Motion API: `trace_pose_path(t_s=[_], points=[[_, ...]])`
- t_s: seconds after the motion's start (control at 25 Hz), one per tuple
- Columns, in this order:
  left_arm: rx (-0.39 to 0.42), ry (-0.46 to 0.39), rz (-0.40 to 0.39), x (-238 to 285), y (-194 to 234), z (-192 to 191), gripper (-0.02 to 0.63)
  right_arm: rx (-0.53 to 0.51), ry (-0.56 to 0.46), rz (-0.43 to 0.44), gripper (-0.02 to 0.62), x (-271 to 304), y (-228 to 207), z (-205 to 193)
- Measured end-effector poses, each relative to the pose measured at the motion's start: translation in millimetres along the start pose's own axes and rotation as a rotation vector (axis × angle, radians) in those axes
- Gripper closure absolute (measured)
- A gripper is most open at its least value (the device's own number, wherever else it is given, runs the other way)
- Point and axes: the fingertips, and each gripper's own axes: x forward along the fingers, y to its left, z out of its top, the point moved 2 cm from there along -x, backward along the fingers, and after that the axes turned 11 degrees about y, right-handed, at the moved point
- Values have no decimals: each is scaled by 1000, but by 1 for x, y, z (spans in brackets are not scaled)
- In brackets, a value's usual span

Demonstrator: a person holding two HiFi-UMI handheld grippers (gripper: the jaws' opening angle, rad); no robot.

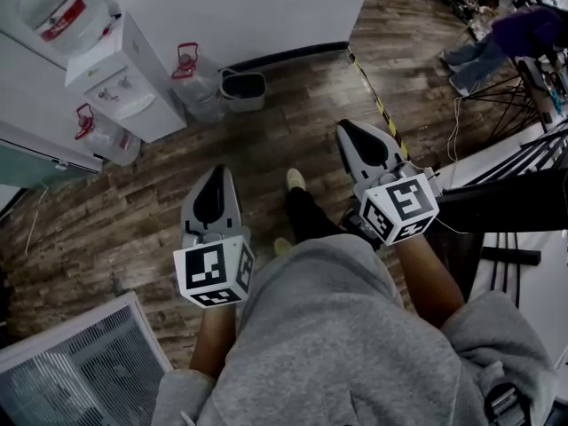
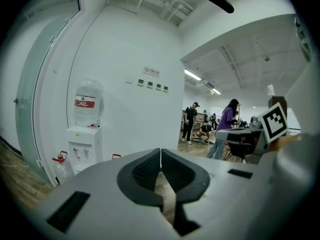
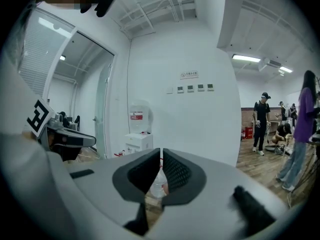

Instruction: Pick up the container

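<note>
below you, over your grey sweatshirt (image 1: 337, 327), you are carrying the left hand-held gripper (image 1: 216, 170) and right hand-held gripper (image 1: 347, 128) closed, gripping nothing; you are probably still approaching, so next comes reaching the grey bin (image 1: 242, 90), likely the container, and opening.

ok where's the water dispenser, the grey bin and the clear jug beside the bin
water dispenser (image 1: 124, 91), head view, on its white front panel
grey bin (image 1: 244, 104), head view, on its front wall
clear jug (image 1: 199, 96), head view, on its body
</note>
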Motion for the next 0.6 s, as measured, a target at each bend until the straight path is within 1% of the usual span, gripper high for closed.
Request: trace_pose_path(t_s=[0.2,0.36,0.6], points=[[1,23,16,19,6,3,588,3,-3,15,562,22,-10,3],[-2,39,15,42,9,9,588,15,-6,23,563,41,-25,6],[47,62,29,87,15,33,588,44,13,25,563,78,-57,15]])
